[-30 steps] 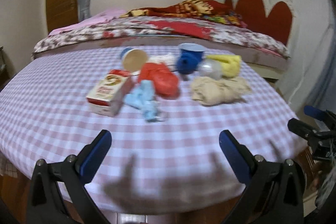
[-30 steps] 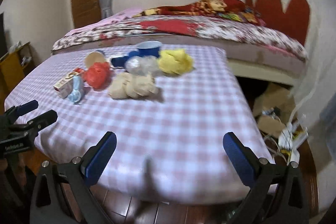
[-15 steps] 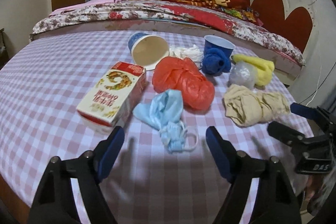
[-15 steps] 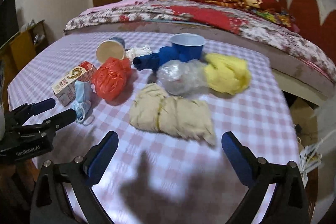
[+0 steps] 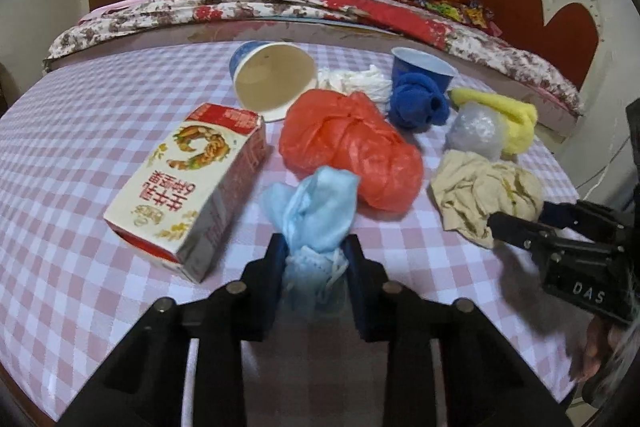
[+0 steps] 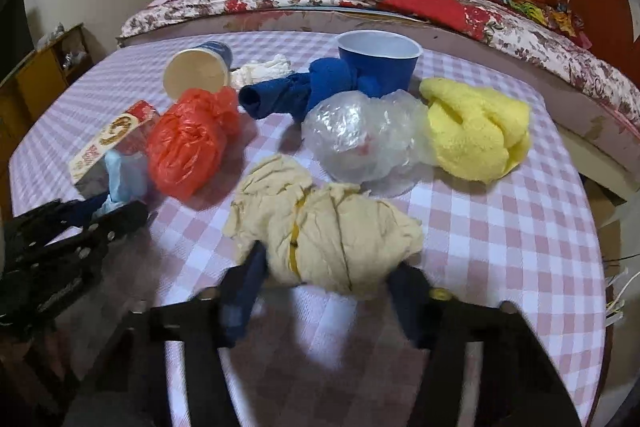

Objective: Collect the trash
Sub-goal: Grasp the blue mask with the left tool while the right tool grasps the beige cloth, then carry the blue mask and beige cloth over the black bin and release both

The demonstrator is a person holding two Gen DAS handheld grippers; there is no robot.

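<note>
Both tools had dropped in toward the trash since the earlier frames, jaws no longer wide. At lower centre of its view, the left tool [image 5: 314, 253] angled down over the checked surface [image 5: 80, 131], its jaws closing with the blue mask [image 5: 316, 211] between them, pads touching its near end. The right tool [image 6: 328, 273], likewise angled down, was closing around the beige cloth [image 6: 324, 231], which bulged between its fingers. A red bag [image 5: 352, 147] lay just beyond the mask.
</note>
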